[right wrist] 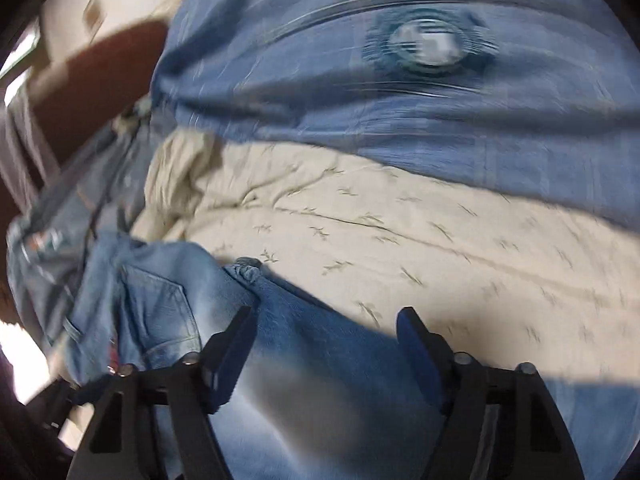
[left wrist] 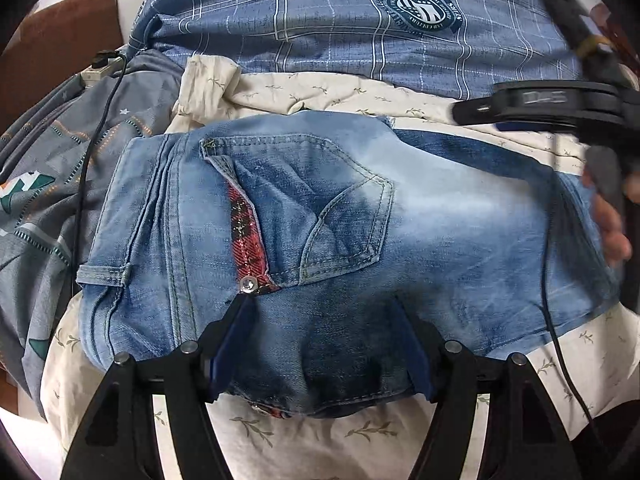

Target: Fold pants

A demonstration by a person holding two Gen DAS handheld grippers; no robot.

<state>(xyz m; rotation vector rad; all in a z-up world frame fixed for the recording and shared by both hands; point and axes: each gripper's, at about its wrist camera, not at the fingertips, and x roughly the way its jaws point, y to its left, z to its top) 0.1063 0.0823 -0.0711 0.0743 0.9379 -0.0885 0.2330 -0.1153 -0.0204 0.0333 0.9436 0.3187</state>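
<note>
Both tools open | left tool point(left wrist: 320, 312), right tool point(right wrist: 324, 324) over folded pants point(left wrist: 340, 216)

cream leaf-print bedsheet point(left wrist: 360, 436), blue plaid quilt point(left wrist: 320, 8), brown headboard point(left wrist: 56, 48).

Bedroom in a home. Bed spread with a cream sheet printed with small leaf sprigs point(left wrist: 320, 92); a blue checked quilt bearing a round badge point(left wrist: 360, 20) and a grey patterned duvet point(left wrist: 48, 184) heaped on it; brown wooden headboard point(left wrist: 60, 40) at the edge.
</note>
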